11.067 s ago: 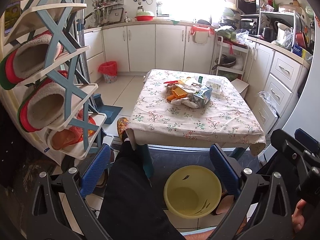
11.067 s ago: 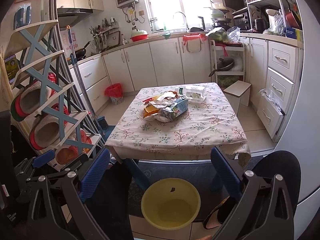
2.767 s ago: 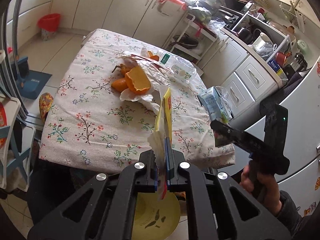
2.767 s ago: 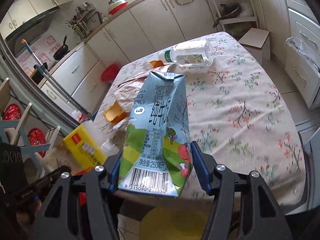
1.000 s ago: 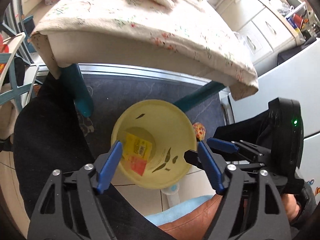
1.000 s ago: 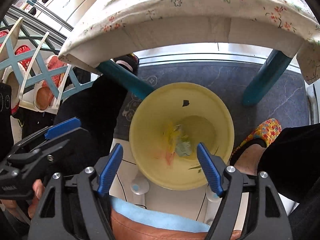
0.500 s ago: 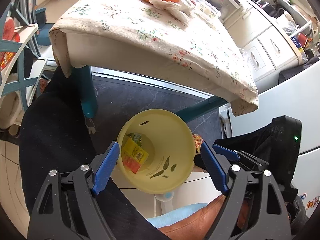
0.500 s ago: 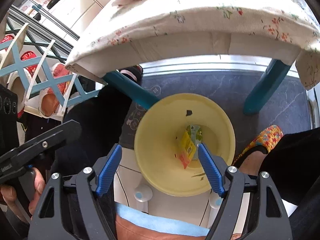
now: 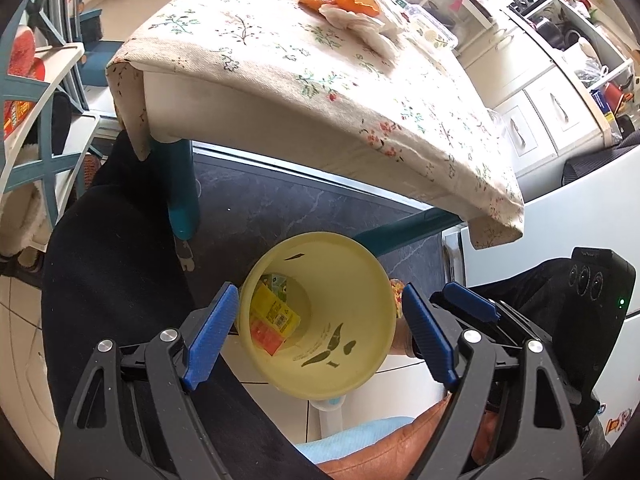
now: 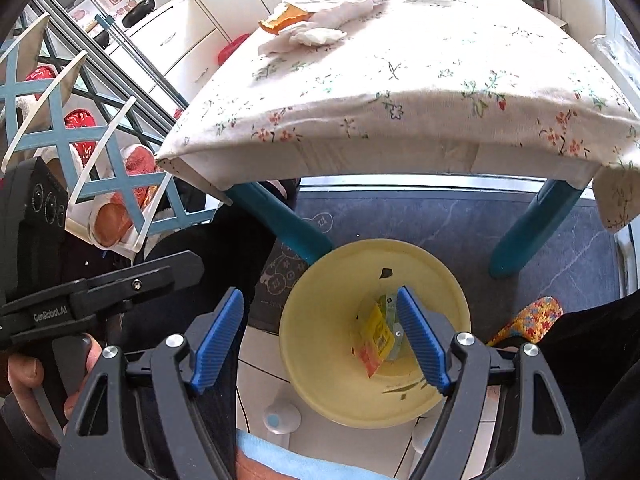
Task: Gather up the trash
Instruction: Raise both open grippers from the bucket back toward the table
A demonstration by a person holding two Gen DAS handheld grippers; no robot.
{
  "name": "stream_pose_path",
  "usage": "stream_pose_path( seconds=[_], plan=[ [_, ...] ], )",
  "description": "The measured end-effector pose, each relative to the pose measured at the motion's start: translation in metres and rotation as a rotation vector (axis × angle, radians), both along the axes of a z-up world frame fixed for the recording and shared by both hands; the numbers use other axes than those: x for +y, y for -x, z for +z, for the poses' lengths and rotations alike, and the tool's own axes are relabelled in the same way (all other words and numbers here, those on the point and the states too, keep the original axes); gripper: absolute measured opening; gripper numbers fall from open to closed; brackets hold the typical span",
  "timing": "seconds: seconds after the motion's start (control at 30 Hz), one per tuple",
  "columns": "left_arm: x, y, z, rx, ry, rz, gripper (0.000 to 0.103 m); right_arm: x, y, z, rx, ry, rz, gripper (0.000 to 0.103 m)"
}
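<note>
Both grippers look the same: the left gripper [image 9: 316, 336] and right gripper [image 10: 318, 336] have black skeleton-style arms with triangular cutouts, silver round screws at the joints, and ribbed blue pads [image 9: 208, 338] on the fingers. At the left of the right wrist view, the other unit's black bar has "GenRoboAI" printed in white. The black box at the right edge of the left view has a tiny green light. The person wears dark trousers [image 9: 116, 280] and a colourful knitted slipper [image 10: 524, 320].
</note>
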State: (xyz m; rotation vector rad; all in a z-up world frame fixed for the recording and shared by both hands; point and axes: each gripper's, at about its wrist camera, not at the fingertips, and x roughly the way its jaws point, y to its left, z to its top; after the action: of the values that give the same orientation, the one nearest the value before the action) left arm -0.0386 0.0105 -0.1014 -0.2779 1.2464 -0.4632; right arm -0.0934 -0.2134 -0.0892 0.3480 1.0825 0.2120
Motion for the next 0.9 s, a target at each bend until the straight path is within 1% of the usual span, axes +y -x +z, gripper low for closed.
stream_pose_path(
  seconds=[0.1,0.2,0.47,0.7,0.9],
  plan=[
    [0.000,-0.003,0.002,-0.008,0.003,0.003,0.080,-0.001,-0.002,0.003,-0.016,0.004,-0.005,0.076],
    [0.000,-0.006,0.008,-0.030,0.005,0.004,0.080,-0.002,-0.004,0.010,-0.056,0.018,-0.015,0.076],
    [-0.008,-0.028,0.037,-0.118,0.007,0.000,0.080,-0.014,-0.021,0.033,-0.154,0.045,-0.055,0.077],
    [-0.015,-0.054,0.055,-0.163,0.014,0.013,0.080,-0.026,-0.038,0.043,-0.190,0.048,-0.083,0.077],
    [-0.019,-0.072,0.064,-0.188,0.015,0.024,0.080,-0.032,-0.053,0.050,-0.211,0.042,-0.101,0.078]
  ],
)
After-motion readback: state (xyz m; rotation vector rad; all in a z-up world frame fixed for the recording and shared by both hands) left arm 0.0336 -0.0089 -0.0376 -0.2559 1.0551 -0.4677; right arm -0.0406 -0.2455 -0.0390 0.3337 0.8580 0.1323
